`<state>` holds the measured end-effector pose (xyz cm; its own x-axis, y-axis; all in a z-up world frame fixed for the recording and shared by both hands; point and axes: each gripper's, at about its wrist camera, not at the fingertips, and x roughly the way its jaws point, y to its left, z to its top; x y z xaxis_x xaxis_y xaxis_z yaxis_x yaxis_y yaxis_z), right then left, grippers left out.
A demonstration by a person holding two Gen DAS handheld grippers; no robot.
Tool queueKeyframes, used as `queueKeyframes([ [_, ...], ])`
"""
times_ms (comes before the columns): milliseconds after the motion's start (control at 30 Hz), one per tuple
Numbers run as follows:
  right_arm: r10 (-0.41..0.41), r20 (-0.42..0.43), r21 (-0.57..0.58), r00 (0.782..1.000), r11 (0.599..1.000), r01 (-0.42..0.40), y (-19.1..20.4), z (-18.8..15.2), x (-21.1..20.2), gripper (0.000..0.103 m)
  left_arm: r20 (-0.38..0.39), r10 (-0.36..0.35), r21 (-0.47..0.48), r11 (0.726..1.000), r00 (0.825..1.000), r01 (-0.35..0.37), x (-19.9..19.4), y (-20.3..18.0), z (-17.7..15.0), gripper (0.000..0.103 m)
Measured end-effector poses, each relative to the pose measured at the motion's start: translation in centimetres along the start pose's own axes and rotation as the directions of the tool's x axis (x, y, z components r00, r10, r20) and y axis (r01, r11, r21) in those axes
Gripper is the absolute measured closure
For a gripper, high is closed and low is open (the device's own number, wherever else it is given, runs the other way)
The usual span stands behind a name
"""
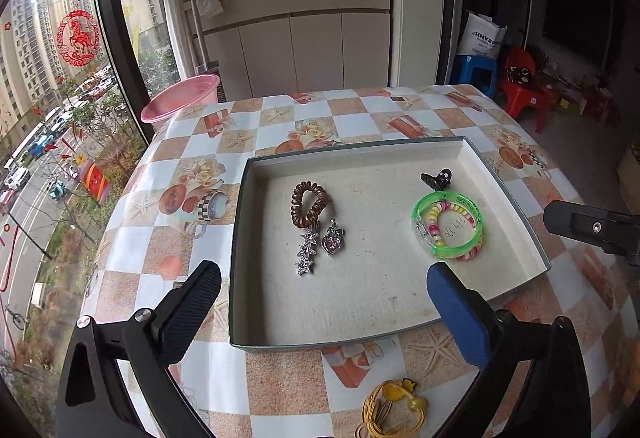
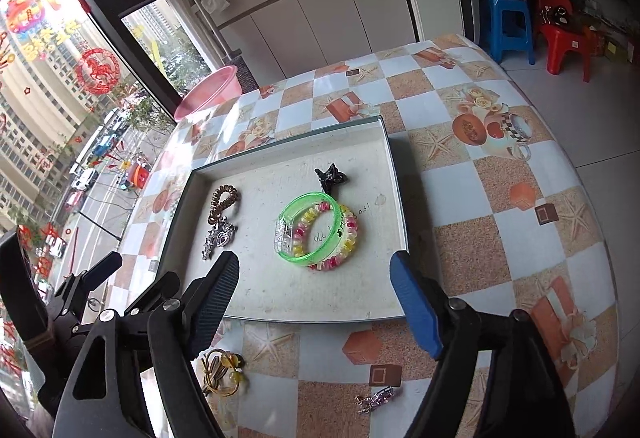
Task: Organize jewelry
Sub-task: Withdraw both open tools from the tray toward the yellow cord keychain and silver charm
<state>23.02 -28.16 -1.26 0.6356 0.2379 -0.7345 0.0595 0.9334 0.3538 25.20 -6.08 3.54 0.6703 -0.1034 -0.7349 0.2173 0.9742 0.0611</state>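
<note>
Table (image 1: 280, 378) with its checked cloth fills both of my views, and the shallow grey tray (image 1: 240, 238) sits near its middle; my left gripper (image 1: 324, 292) hangs over the tray's near edge with its jaws spread wide and nothing between them; my right gripper (image 2: 316, 298) hovers over the same near edge, jaws also apart and empty. Inside the tray the green bangle (image 2: 312, 234) lies flat on a pink-and-yellow coil tie (image 2: 344, 250), with a black claw clip (image 2: 330, 176) just beyond them; toward the left wall sit a brown coil tie (image 1: 308, 204), a star clip (image 1: 306, 254) and a heart pendant (image 1: 334, 240), all touching or nearly so. 2 pieces remain on the cloth outside the tray: the yellow hair tie (image 1: 394, 410) just in front of it and a small sparkly clip (image 2: 376, 400) further right. I judge both very light; the tie looks soft and floppy, so I would pinch its bunched cords beside the charm; the clip looks stiff, thin and likely slippery, so I would close across its narrow sides, low against the cloth.
</note>
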Motion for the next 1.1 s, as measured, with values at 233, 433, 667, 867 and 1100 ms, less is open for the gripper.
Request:
queueKeyframes([
  [233,0.017,0.02,0.012,1.0,1.0,-0.017,-0.1,-1.9,-2.9,0.018,0.01,-0.011,0.015,1.0,1.0,0.011,-2.9,0.4,-2.3,0.0],
  [433,0.032,0.051,0.019,0.998,0.999,-0.033,-0.7,-3.7,-4.9,0.0,0.032,0.007,0.049,0.999,0.999,-0.008,-4.8,0.6,-4.9,0.0],
  [667,0.019,0.014,-0.005,1.0,1.0,-0.018,-1.3,-6.1,-6.0,0.0,-0.018,-0.031,0.066,0.997,0.999,0.032,-4.6,0.5,-8.3,0.0],
  [867,-0.025,-0.071,0.006,0.997,1.0,0.025,-2.8,-9.0,-5.0,0.0,-0.077,-0.061,0.015,0.998,0.995,0.062,-3.2,0.7,-9.8,0.0],
  [1100,-0.085,-0.136,-0.015,0.987,0.996,0.084,-3.8,-11.5,-3.6,0.0,-0.107,-0.058,-0.003,0.998,0.993,0.058,-1.8,0.4,-10.4,0.0],
])
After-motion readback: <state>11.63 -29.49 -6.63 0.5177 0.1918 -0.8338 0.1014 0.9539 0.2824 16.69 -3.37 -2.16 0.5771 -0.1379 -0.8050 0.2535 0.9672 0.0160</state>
